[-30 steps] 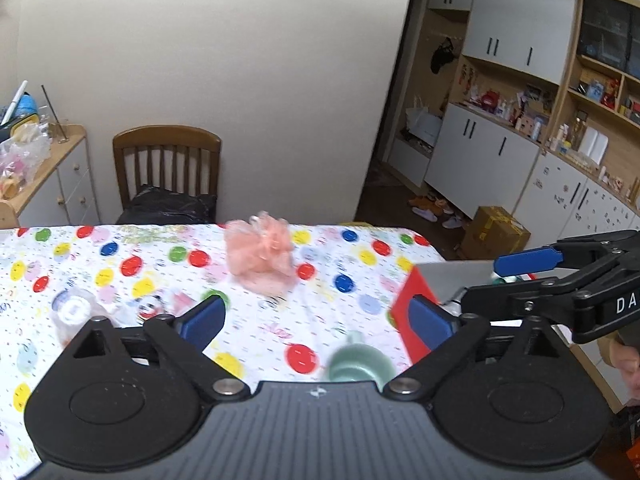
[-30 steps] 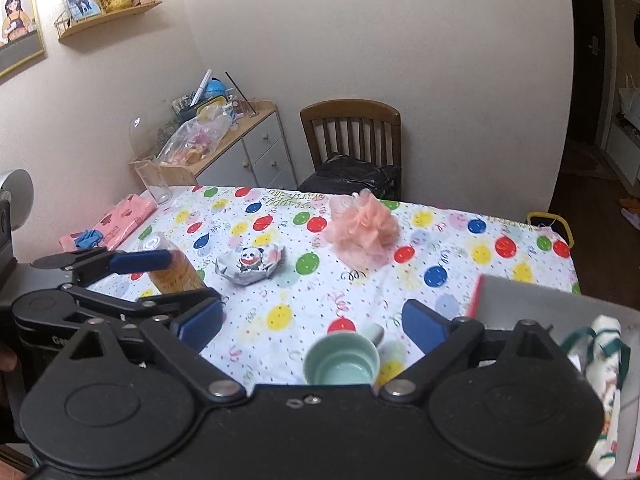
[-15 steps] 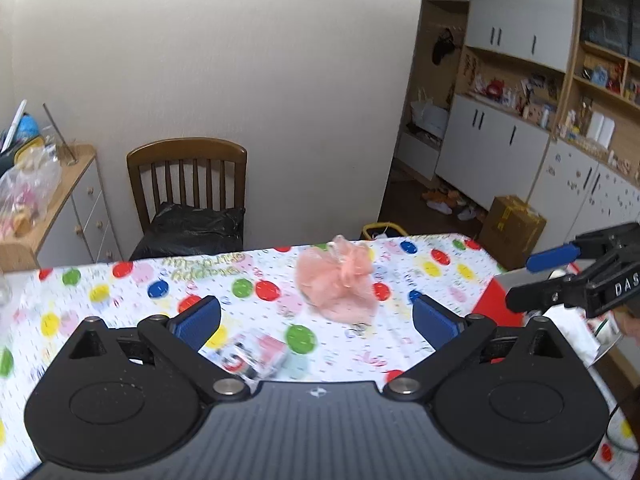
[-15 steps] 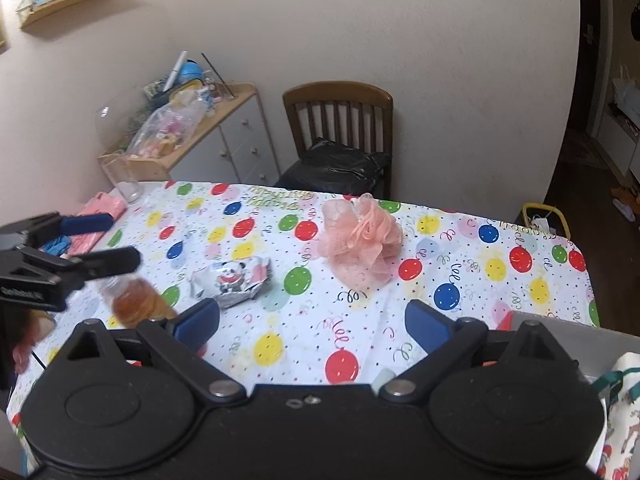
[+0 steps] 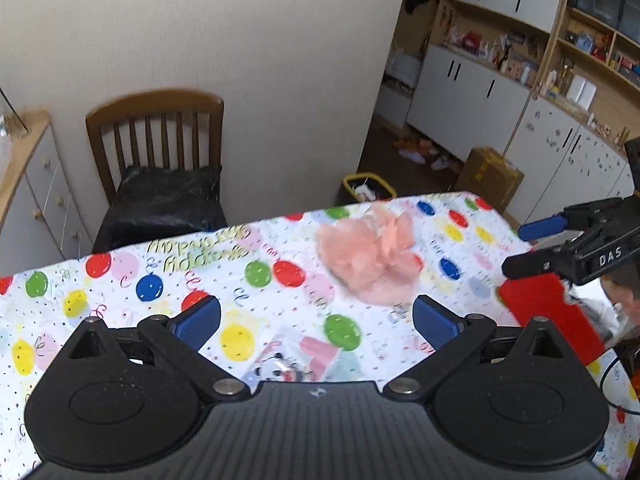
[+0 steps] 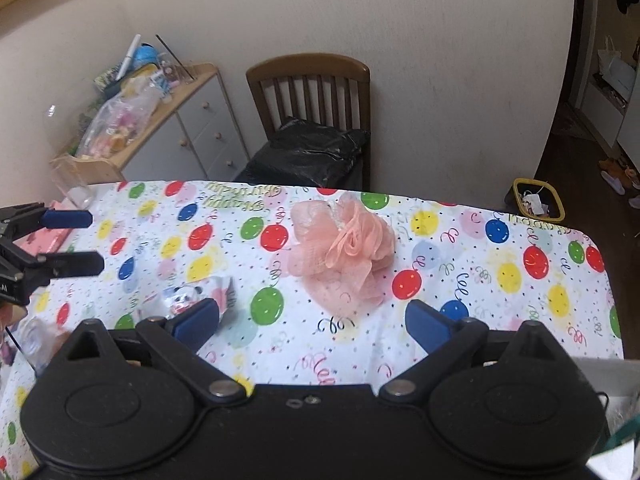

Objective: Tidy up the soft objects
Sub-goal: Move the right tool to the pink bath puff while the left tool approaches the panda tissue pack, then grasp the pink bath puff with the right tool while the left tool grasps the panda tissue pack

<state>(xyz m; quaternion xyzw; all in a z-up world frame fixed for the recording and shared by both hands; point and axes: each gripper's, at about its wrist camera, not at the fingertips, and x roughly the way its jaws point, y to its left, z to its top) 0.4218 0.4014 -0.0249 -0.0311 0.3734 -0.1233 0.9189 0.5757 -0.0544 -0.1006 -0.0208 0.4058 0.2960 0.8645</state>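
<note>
A pink mesh bath pouf [image 6: 340, 252] lies on the balloon-print tablecloth [image 6: 480, 280], just beyond my open, empty right gripper [image 6: 312, 320]. It also shows in the left wrist view [image 5: 368, 260], ahead and right of my open, empty left gripper [image 5: 316, 320]. A small panda-print soft pack [image 6: 192, 296] lies left of the pouf, near the right gripper's left finger; in the left wrist view the pack [image 5: 288, 360] sits low between the fingers. Each gripper shows at the edge of the other's view, held open above the table.
A red-sided box [image 5: 552, 320] stands at the table's right end. A wooden chair [image 6: 312, 120] with a black bag stands behind the table, a drawer cabinet [image 6: 168, 136] to its left. A clear bottle [image 6: 36, 340] lies at the left.
Both grippers have moved forward over the table toward the pouf. The green cup near the front edge has dropped out of both views. Both stay open.
</note>
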